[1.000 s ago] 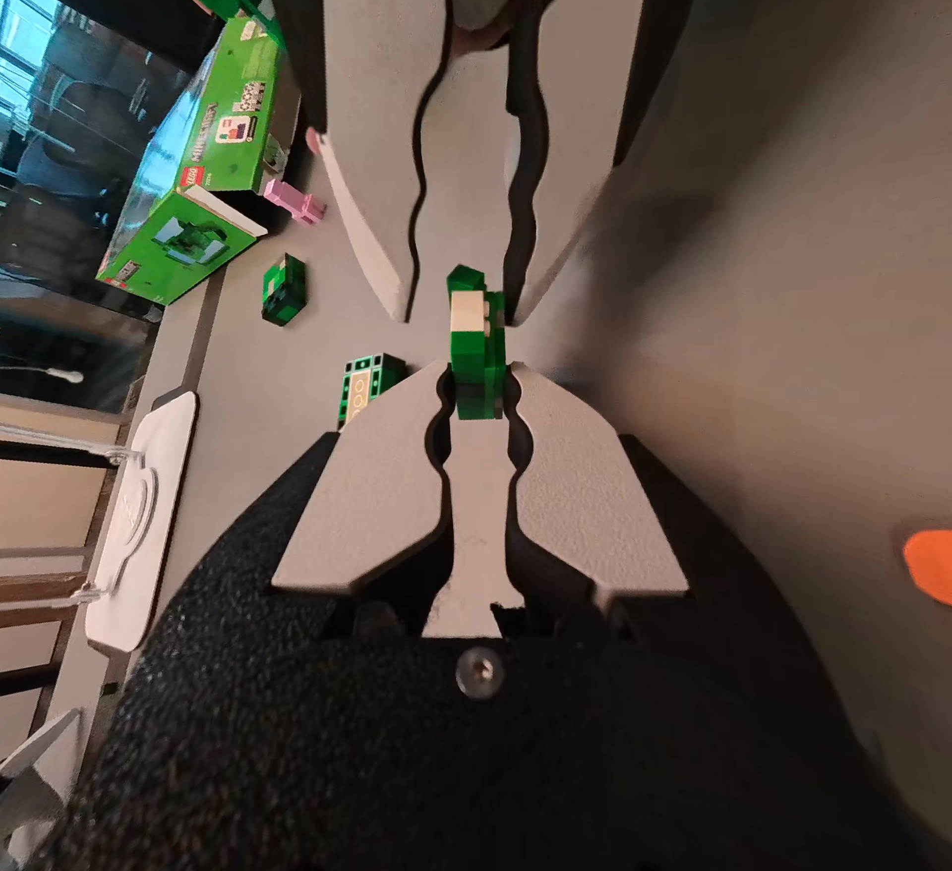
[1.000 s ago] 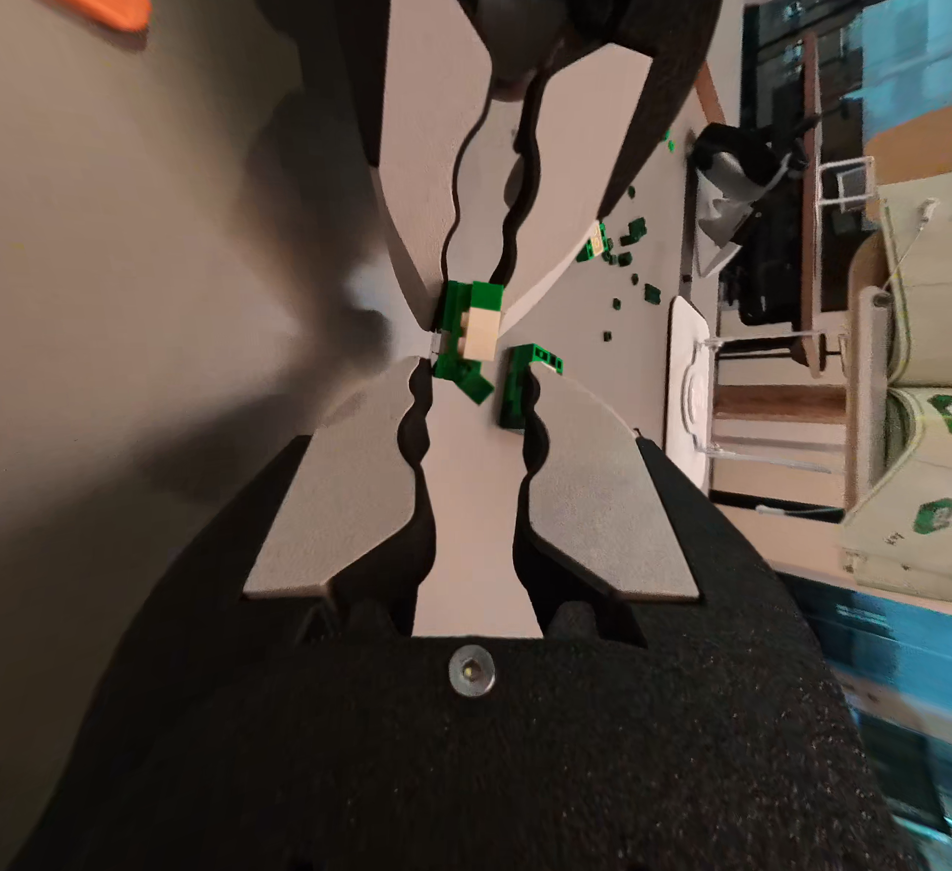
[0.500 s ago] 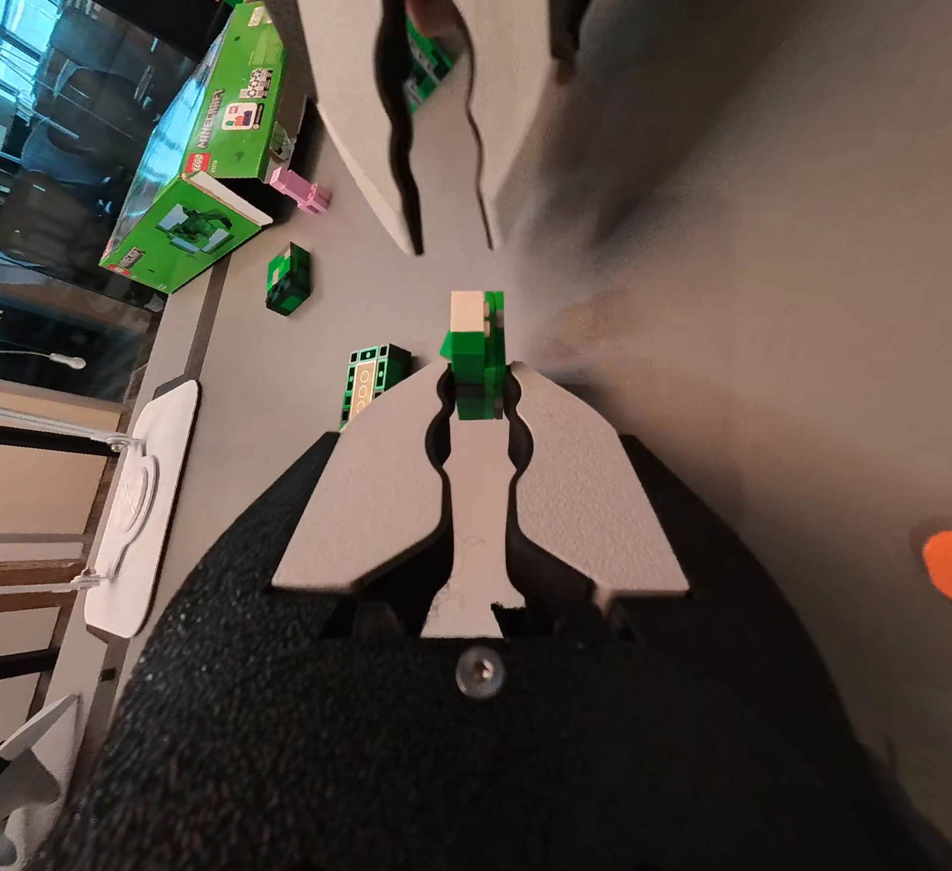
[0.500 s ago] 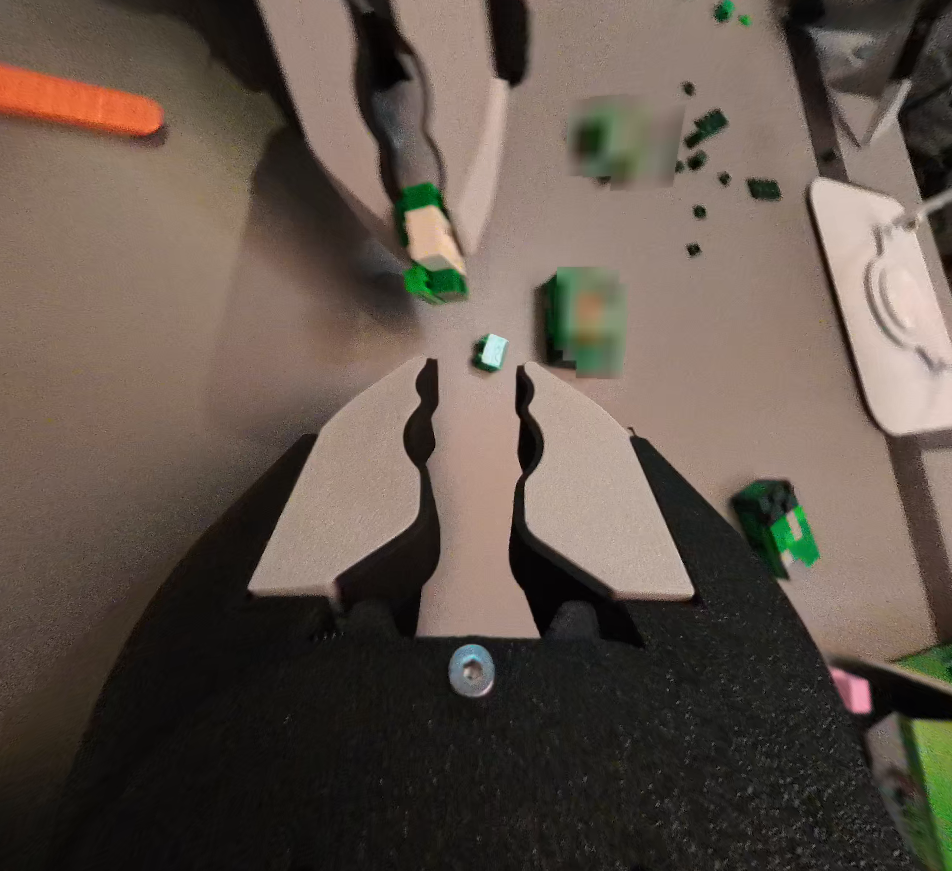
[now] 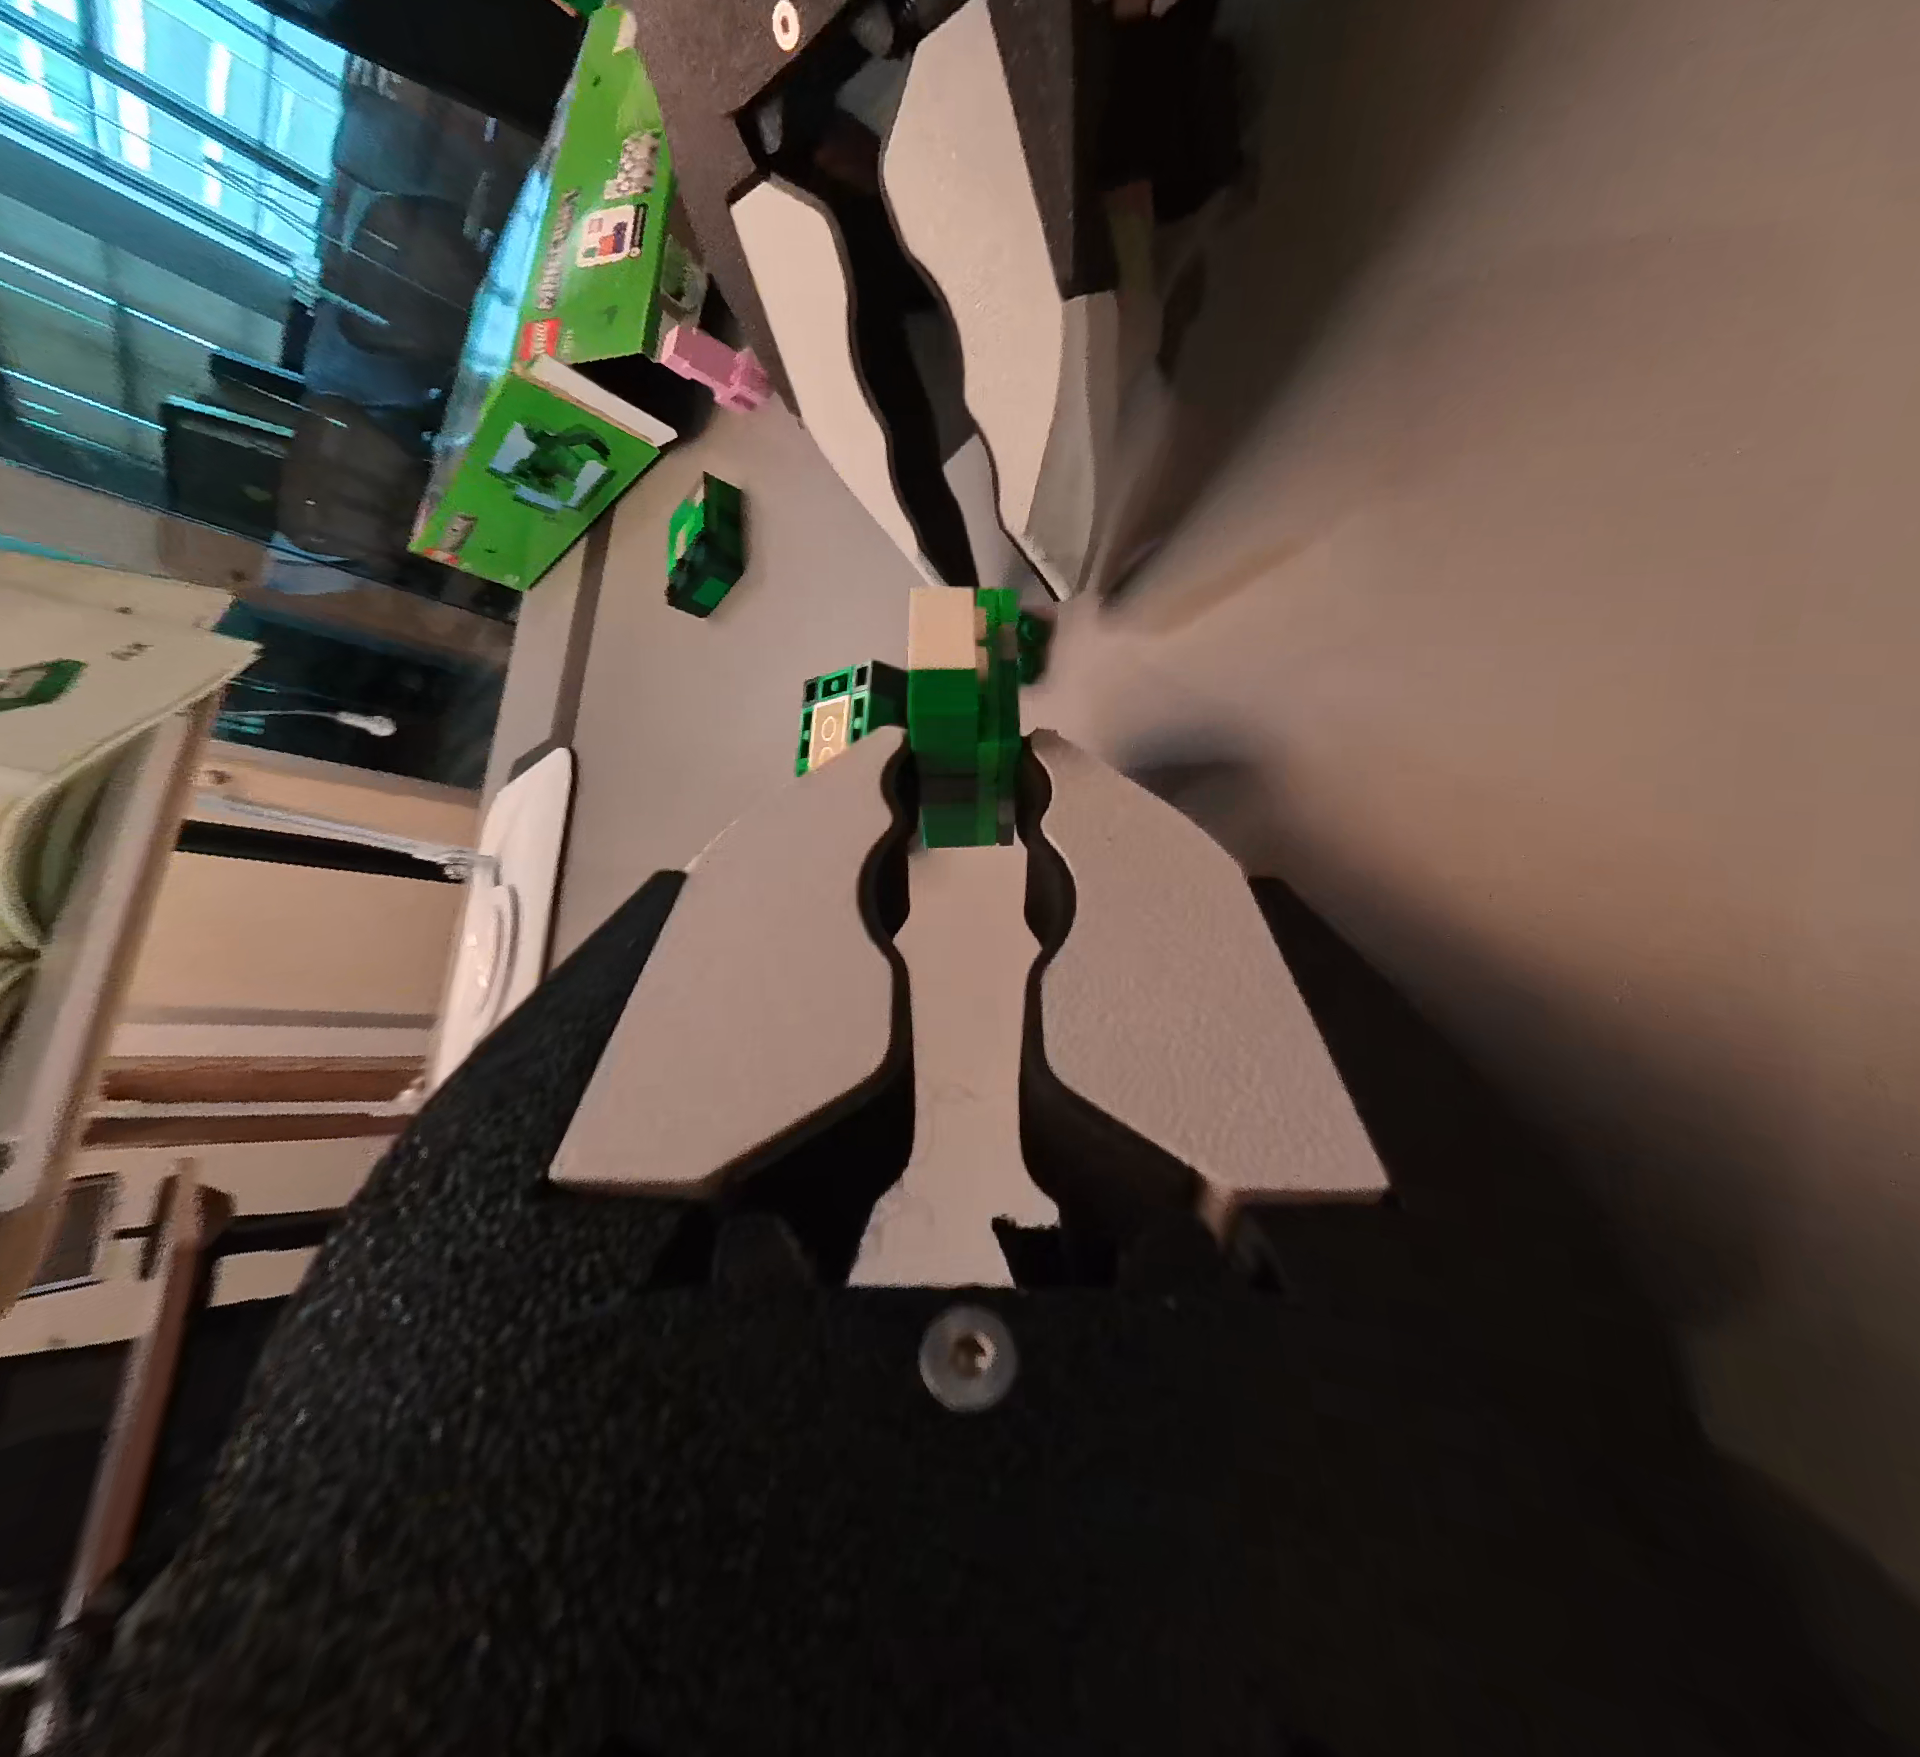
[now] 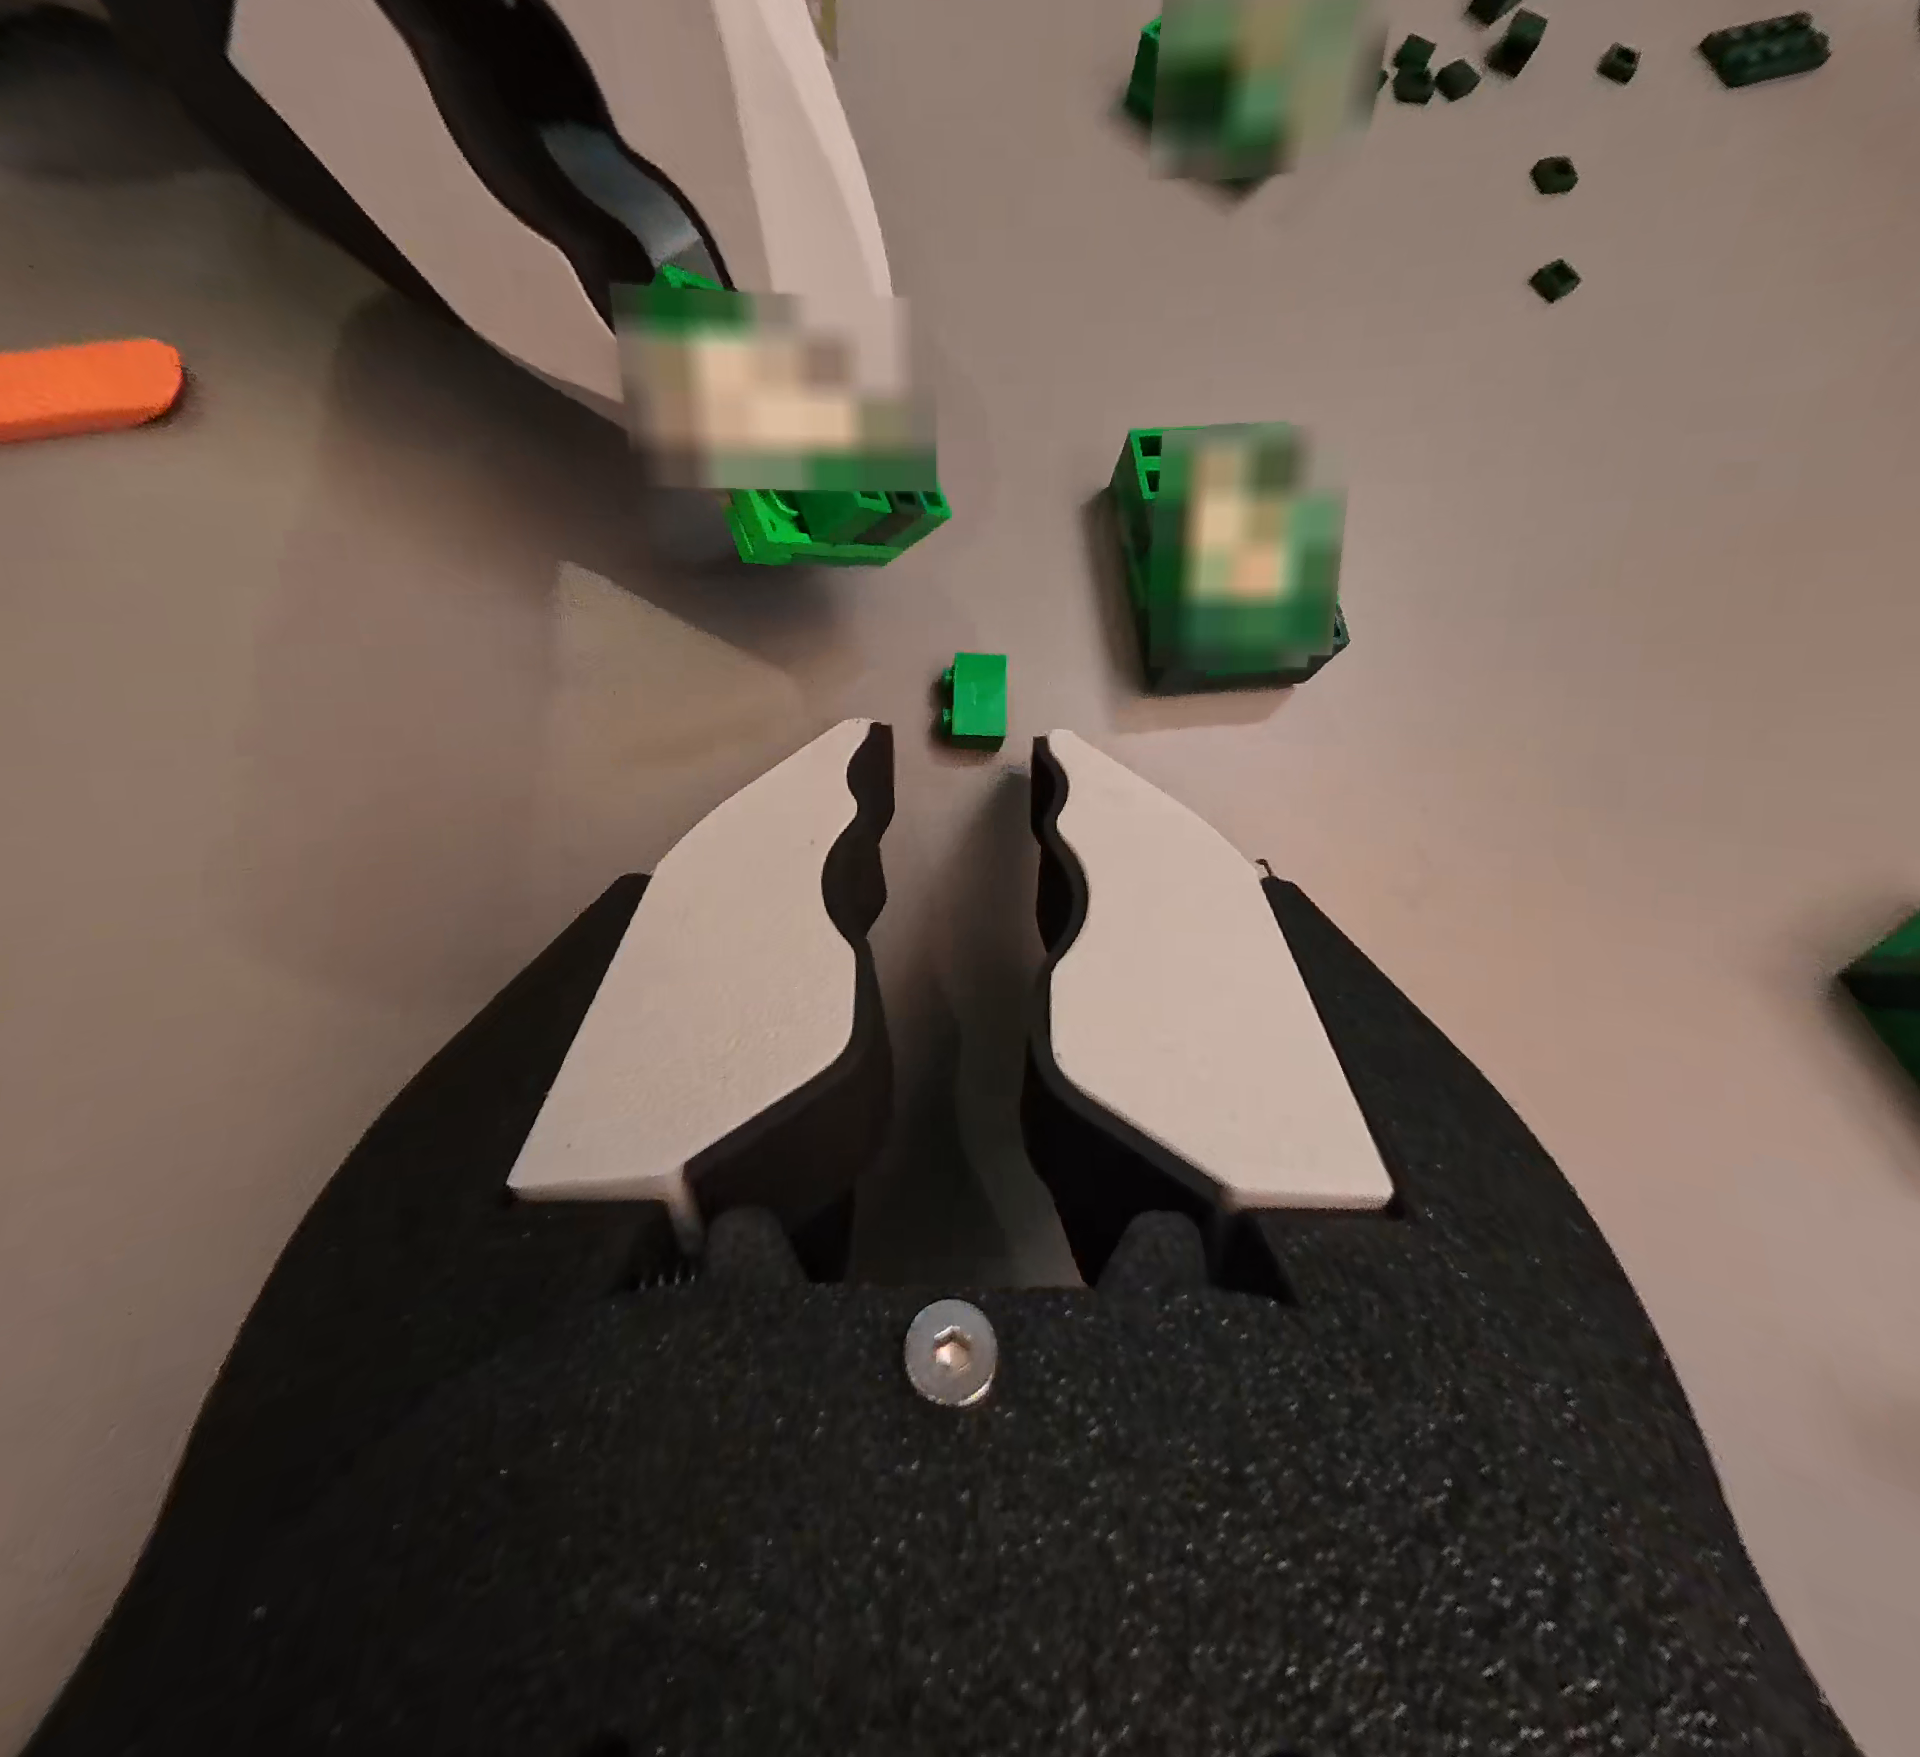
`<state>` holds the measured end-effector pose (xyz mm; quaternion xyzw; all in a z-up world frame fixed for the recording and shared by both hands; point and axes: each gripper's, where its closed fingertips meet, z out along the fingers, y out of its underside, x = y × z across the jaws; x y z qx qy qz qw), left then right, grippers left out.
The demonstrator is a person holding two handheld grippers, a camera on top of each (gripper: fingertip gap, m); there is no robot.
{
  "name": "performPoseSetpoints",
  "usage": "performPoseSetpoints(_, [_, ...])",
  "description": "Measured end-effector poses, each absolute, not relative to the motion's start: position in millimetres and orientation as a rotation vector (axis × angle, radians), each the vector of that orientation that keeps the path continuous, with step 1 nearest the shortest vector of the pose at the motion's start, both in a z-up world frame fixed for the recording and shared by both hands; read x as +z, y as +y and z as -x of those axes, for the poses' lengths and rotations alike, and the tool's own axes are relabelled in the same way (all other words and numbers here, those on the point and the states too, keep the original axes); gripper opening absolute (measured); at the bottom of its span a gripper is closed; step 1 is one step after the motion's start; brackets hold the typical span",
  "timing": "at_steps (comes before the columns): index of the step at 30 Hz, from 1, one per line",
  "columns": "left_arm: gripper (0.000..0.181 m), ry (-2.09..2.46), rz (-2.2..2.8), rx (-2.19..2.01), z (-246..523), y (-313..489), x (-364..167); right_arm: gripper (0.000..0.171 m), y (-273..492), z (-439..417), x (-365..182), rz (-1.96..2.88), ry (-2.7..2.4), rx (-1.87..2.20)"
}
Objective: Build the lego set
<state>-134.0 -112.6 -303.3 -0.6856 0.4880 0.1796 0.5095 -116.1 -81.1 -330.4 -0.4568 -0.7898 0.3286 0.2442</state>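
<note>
My left gripper [image 5: 961,757] is shut on a small green brick assembly [image 5: 961,720] with a tan brick on top, held above the grey table [image 5: 1507,564]. The right gripper's fingertips [image 5: 1049,554] hover just beyond the assembly. In the right wrist view, my right gripper [image 6: 961,736] is open and empty, pointing down at the table. A single small green brick [image 6: 977,699] lies on the table just ahead of its tips. The left gripper shows at upper left there, holding the assembly [image 6: 831,523], which is partly hidden by a mosaic patch.
A green block build [image 6: 1143,502] stands right of the small brick, another [image 6: 1143,66] farther back. Loose dark green bricks [image 6: 1756,50] lie at the upper right. An orange tool [image 6: 83,388] lies left. A green box [image 5: 561,377], pink piece [image 5: 717,367] and white pad [image 5: 520,876] lie left.
My right gripper has pulled away from the assembly and swung to look down at the table. A small green brick now lies before its tips. The left gripper still holds the assembly.
</note>
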Motion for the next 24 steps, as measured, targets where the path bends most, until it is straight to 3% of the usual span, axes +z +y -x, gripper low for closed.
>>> performPoseSetpoints(7, [0.017,1.199,1.618,0.525,138,-112,-302,0.019,-82,120,-333,1.303,-2.184,0.944])
performPoseSetpoints(9, [0.017,1.197,1.629,0.516,138,-112,-302,0.010,-83,120,-334,1.285,-2.195,0.932])
performPoseSetpoints(24, [0.017,1.076,1.823,0.389,149,-116,-299,0.009,-94,125,-290,0.717,-2.035,0.505])
